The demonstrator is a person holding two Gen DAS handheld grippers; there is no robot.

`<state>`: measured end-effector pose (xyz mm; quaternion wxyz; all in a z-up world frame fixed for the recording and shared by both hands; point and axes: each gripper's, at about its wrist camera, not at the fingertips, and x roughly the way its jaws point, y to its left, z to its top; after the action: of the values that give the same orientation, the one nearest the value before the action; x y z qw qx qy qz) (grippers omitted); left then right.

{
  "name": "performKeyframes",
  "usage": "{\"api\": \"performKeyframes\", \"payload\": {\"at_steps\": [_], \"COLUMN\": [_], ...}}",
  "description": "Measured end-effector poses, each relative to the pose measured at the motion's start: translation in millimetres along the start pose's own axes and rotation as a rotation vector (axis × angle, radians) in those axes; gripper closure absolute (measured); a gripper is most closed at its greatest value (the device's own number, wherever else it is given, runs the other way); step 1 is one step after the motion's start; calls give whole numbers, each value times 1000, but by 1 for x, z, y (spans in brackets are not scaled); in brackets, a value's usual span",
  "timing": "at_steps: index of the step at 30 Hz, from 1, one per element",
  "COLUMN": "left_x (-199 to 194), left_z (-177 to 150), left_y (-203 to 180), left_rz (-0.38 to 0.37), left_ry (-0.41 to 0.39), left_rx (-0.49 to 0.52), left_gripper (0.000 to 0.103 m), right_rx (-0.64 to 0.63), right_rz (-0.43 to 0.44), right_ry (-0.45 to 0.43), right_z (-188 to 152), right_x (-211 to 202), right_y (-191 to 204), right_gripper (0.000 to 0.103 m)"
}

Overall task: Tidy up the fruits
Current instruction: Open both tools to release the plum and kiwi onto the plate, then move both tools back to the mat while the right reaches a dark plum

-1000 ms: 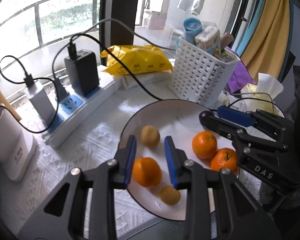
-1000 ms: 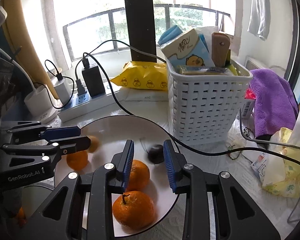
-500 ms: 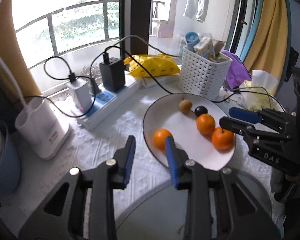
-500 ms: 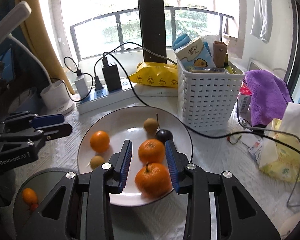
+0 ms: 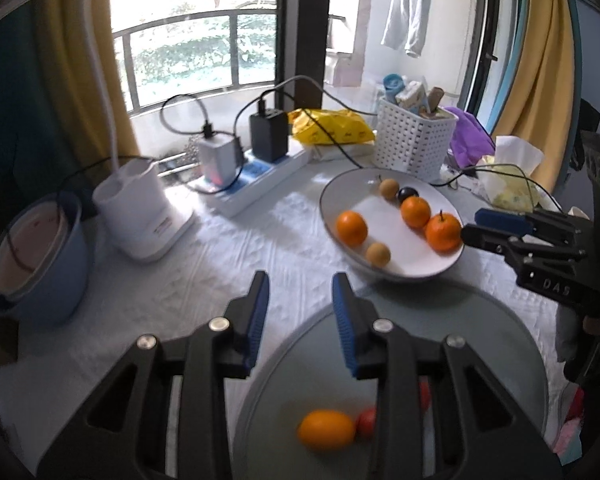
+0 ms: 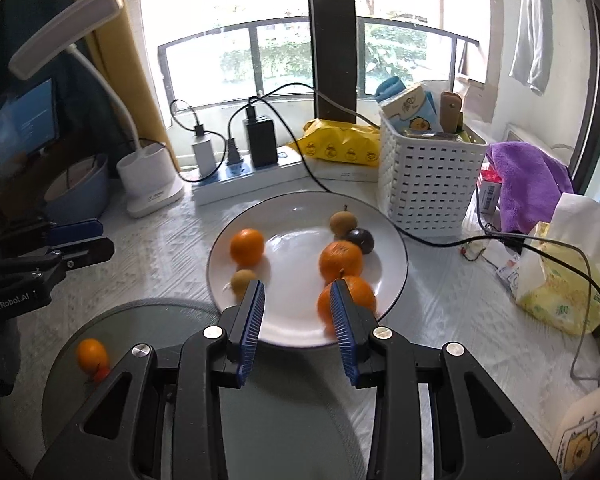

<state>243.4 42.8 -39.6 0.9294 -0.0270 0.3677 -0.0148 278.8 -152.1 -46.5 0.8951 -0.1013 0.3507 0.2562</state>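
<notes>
Both claws, left claw (image 5: 300,312) and right claw (image 6: 296,320), are empty, jaws slightly apart. One kumquat (image 5: 326,429) sits on the grey plate (image 5: 480,344) beneath them; six fruits remain on the white plate (image 6: 300,208) ahead.

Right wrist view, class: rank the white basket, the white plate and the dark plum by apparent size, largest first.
1. white plate
2. white basket, though it stands farther back, so the gap from the plate is unsure
3. dark plum, clearly smallest
</notes>
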Motion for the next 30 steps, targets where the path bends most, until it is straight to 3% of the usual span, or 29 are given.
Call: {"api": "performKeyframes", "payload": {"at_steps": [17,20,30], "left_x": [-26,-26,-30], "left_z": [-64,-73,-91], "left_y": [26,29,29], "left_rz": [-12,-15,-38], "left_ry": [25,35,52], "left_rx": [-140,-168,-206], "left_gripper": [67,58,57], "right_rx": [-19,-32,-72], "right_rz": [57,66,112], "right_ry": [77,92,117], "right_z": [-34,-40,-49], "right_x": [-3,-1,5], "right_y": [37,44,68], "right_gripper": [66,66,65]}}
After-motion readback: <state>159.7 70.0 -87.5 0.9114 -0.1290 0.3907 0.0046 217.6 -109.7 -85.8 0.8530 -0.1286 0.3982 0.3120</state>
